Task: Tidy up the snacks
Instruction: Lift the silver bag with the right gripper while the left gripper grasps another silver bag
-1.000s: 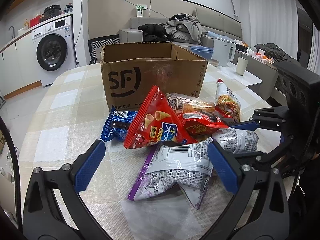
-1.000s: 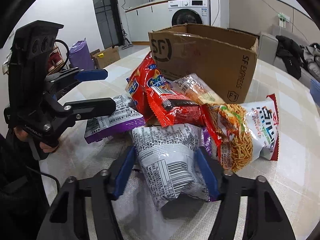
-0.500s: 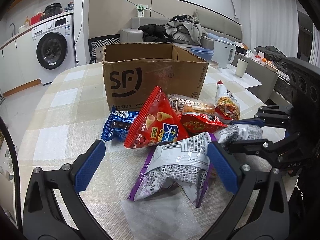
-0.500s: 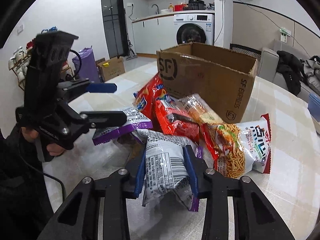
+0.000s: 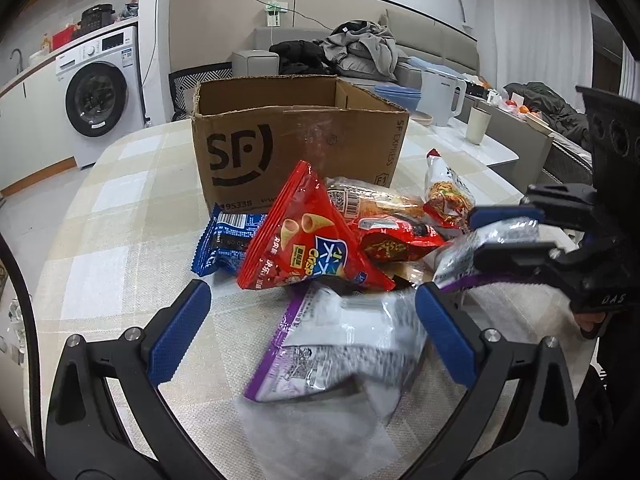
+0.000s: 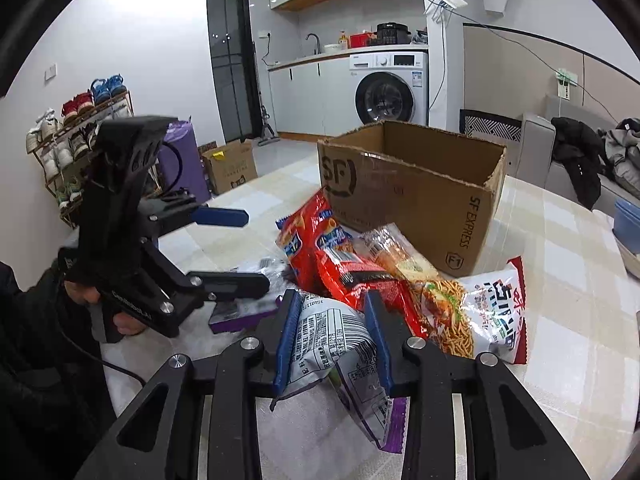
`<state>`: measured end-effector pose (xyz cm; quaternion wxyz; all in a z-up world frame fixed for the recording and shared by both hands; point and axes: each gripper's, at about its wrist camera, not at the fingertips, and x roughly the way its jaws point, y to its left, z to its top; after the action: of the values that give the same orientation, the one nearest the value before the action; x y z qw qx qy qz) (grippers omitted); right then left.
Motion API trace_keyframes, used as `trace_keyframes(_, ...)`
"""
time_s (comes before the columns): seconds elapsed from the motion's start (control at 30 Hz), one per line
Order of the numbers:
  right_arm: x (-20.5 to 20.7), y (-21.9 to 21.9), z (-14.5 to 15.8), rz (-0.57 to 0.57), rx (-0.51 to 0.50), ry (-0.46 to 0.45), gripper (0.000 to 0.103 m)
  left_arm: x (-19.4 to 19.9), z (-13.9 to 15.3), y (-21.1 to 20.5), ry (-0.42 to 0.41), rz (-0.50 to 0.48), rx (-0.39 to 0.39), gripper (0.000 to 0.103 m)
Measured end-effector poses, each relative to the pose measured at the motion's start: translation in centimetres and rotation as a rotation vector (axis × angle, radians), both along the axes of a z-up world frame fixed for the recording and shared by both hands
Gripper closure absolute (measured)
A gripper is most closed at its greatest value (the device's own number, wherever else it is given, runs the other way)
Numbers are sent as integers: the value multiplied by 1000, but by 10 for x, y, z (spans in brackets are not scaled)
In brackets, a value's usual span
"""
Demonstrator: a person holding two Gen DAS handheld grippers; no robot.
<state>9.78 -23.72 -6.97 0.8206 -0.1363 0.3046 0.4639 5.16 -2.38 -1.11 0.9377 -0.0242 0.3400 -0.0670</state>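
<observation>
Clearly one table (image 5: pixel 100 216), checked cloth. One cardboard box (image 5: pixel 296 148) open-topped at far side, upright. Seven snack bags in front of box: one red cone-snack bag (image 5: pixel 308 248), one noodle bag (image 6: pixel 488 312), one clear-wrapped bag (image 6: pixel 396 248), one small red pack (image 5: pixel 396 240), one blue pack (image 5: pixel 224 240), two silver-purple bags. One silver-purple bag (image 5: pixel 344 344) lies on table between spread, empty pads of left claw (image 5: pixel 312 336); other silver-purple bag (image 6: pixel 332 344) clenched in right claw (image 6: pixel 332 344), beside pile.
</observation>
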Motion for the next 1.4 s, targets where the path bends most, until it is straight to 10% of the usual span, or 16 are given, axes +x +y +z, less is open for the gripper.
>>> trace_keyframes(0.63, 3, 1, -19, 13, -102, 36, 68, 8, -24, -23, 151, -133, 85, 1)
trace_keyframes(1.17, 8, 4, -39, -4, -226, 69, 33, 16, -35, -25, 210, -142, 54, 17)
trace_keyframes(1.4, 3, 2, -37, 10, -201, 20, 67, 11, -30, -19, 177, -134, 42, 32)
